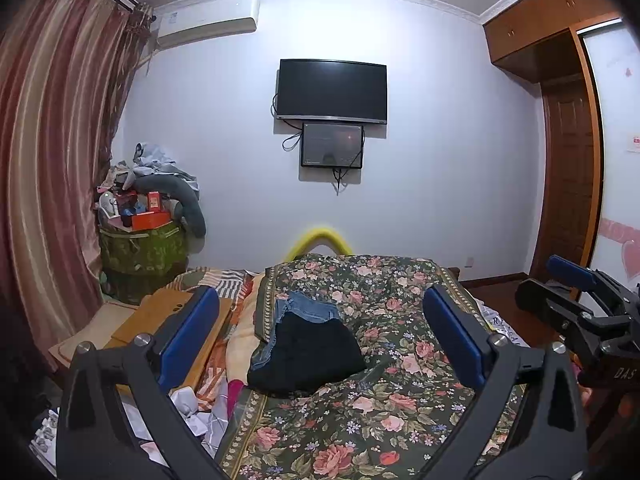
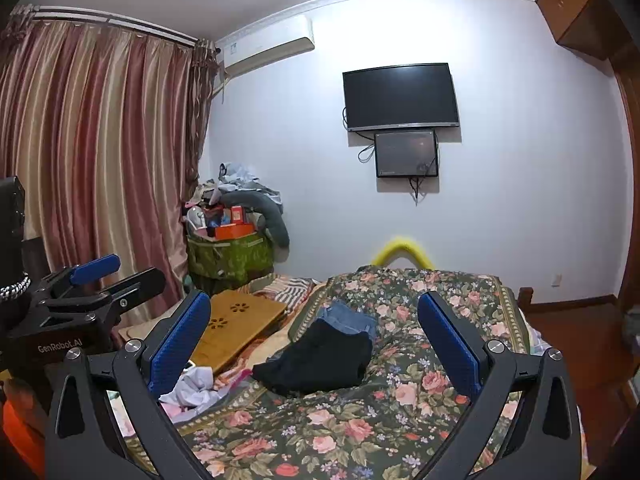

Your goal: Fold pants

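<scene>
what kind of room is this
Most likely a home bedroom: a bed under a floral quilt, a wall-mounted TV, long striped curtains and folded black pants lying on the bed.

A dark television [image 1: 332, 91] is hanging at twelve o'clock. A striped curtain [image 1: 52, 152] is draping at nine o'clock, beside a heaped green basket [image 1: 144, 250].

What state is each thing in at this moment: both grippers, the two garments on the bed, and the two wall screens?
left gripper: open, nothing between its jaws.
right gripper: open, nothing between its jaws.
black pants: folded, lying on the floral bedspread, on top of the jeans.
jeans: folded, partly covered by the black pants.
TV: dark.
small screen: dark.
</scene>
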Motion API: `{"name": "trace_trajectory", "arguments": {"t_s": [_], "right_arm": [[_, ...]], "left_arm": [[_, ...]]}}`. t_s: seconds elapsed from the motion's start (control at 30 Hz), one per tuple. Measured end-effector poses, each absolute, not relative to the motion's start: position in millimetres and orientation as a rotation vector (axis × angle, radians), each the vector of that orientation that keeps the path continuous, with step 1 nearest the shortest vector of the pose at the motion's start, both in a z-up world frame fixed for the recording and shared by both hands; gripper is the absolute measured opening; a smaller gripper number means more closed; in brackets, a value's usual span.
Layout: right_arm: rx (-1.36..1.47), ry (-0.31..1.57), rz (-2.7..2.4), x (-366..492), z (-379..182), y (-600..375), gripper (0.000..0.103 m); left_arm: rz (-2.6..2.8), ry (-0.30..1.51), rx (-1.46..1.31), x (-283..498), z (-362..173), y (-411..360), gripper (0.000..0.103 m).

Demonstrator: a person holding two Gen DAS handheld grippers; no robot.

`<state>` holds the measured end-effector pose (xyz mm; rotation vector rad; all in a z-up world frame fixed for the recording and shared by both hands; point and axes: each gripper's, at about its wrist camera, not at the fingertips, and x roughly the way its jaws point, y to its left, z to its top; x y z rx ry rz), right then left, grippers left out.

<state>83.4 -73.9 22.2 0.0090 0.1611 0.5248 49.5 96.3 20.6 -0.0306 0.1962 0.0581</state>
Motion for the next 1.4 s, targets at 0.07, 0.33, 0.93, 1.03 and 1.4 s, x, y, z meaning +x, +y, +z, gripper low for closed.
{"name": "trace_trajectory", "arguments": {"t_s": [0.07,0.33,0.93,1.03,1.4], "right_arm": [[0.010,0.162,0.525,82.7,21.4,-73.9,0.103],[0.013,0.176,0.522,84.2,18.1,-75.9,0.103],[0.024,0.188,0.516,83.3,16.2,-78.9,0.103],[0.026,0.194,0.515,83.2,16.1,-79.9,0.103],[0.027,0.202,0.511,83.3,17.3,-79.7,0.103]], "left_arm": [[0.058,0.201,-0.031,50.5,18.8,97.5,0.103],[0.059,0.215,-0.033,54.3,15.0,98.8,0.103],[0.052,0.228,-0.043,58.1,12.0,100.8,0.103],[0.049,0.228,-0.038,57.4,11.2,100.5,0.103],[0.035,0.235,-0.038,57.9,10.7,100.3,0.103]]}}
